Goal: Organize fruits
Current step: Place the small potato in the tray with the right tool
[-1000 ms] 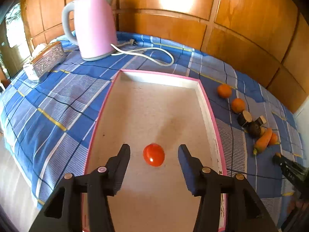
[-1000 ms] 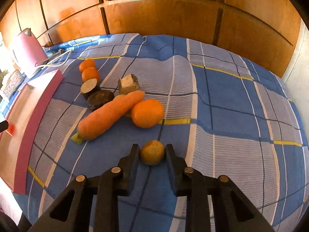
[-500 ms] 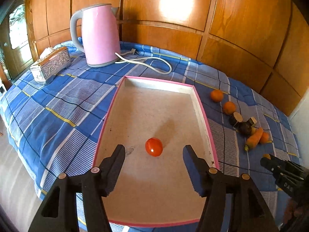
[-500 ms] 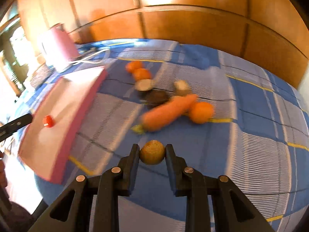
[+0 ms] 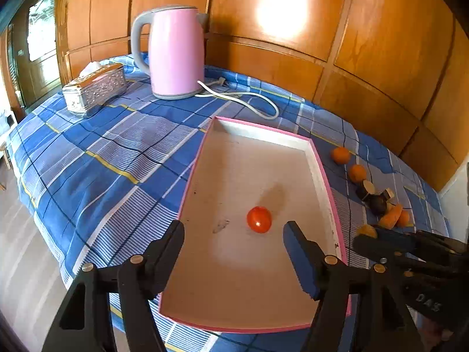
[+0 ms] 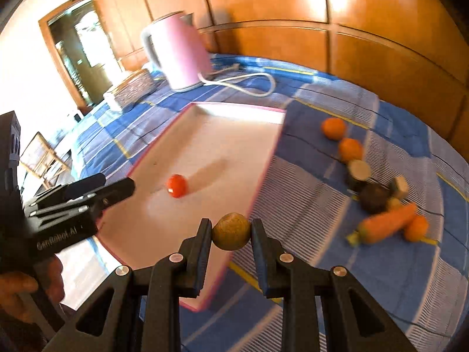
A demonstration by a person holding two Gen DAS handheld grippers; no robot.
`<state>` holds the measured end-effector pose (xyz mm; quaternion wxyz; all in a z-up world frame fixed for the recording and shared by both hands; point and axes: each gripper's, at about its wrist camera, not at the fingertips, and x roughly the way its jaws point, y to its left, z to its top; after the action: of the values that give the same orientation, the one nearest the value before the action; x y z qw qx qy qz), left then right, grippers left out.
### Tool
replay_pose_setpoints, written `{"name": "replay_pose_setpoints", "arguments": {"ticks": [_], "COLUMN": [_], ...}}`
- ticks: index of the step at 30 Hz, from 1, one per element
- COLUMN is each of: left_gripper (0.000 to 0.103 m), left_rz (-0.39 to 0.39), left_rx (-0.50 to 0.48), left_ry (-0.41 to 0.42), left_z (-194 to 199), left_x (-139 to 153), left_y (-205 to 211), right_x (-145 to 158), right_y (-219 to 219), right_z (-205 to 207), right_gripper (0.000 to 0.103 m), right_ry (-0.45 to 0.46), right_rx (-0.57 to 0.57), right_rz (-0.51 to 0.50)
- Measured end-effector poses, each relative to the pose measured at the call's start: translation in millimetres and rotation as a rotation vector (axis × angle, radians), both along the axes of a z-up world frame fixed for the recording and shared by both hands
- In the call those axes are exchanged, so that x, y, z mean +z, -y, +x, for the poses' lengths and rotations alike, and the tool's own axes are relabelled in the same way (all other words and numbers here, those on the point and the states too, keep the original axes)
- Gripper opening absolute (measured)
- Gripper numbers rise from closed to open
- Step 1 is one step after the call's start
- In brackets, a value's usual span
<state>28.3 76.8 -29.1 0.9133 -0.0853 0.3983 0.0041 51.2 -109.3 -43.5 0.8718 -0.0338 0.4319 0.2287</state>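
A pink-rimmed tray (image 5: 324,176) lies on the blue plaid cloth and holds one red tomato (image 5: 259,219), which also shows in the right wrist view (image 6: 176,185). My left gripper (image 5: 234,243) is open and empty, held back from the tomato above the tray's near end. My right gripper (image 6: 231,231) is shut on a small brownish round fruit (image 6: 231,231), held in the air over the tray's (image 6: 263,173) right rim. That fruit also shows in the left wrist view (image 5: 366,230).
Oranges (image 6: 333,128), dark cut vegetable pieces (image 6: 373,196) and a carrot (image 6: 387,223) lie on the cloth right of the tray. A pink kettle (image 5: 176,50) with a white cord and a silver tissue box (image 5: 95,88) stand behind the tray. Wooden panels close the back.
My right gripper has lifted the brownish fruit off the cloth and carried it left to the tray's edge. My left gripper has drawn back from the tomato, still open.
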Motion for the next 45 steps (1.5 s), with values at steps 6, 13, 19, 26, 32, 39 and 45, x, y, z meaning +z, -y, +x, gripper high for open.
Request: {"name": "replay_pose_setpoints", "arguments": {"ticks": [6, 13, 19, 26, 32, 39, 45], "left_gripper": [0.071, 0.071, 0.071, 0.071, 0.071, 0.071, 0.071], "left_rz": [-0.01, -0.013, -0.002, 0.019, 0.039, 0.06, 0.079], "left_rx": [0.044, 0.052, 0.026, -0.007, -0.041, -0.083, -0.142], "left_ry": [-0.006, -0.016, -0.005, 0.009, 0.014, 0.012, 0.011], "left_z": [-0.9, -2.9, -3.7, -5.8, -5.2, -4.6, -1.9], "left_x": [-3.8, -7.4, -4.2, 1.0, 3.1, 3.5, 4.5], "left_y": [-16.8, -21.7, -13.5, -2.7, 8.4, 23.4, 40.4], "right_x": [-4.3, -14.0, -15.8, -7.1, -3.7, -3.8, -5.5], "right_y": [-32.3, -37.2, -26.5, -7.8, 17.0, 53.3, 88.0], "right_z": [6.1, 9.5, 4.1, -4.4, -8.4, -8.6, -12.3], "right_gripper": [0.027, 0.035, 0.035, 0.035, 0.035, 0.035, 0.035], "right_ry": [-0.013, -0.028, -0.025, 0.012, 0.025, 0.021, 0.027], "right_rx": [0.049, 0.004, -0.038, -0.1, -0.169, -0.263, -0.355], "right_rz": [-0.017, -0.011, -0.01, 0.001, 0.015, 0.029, 0.029]}}
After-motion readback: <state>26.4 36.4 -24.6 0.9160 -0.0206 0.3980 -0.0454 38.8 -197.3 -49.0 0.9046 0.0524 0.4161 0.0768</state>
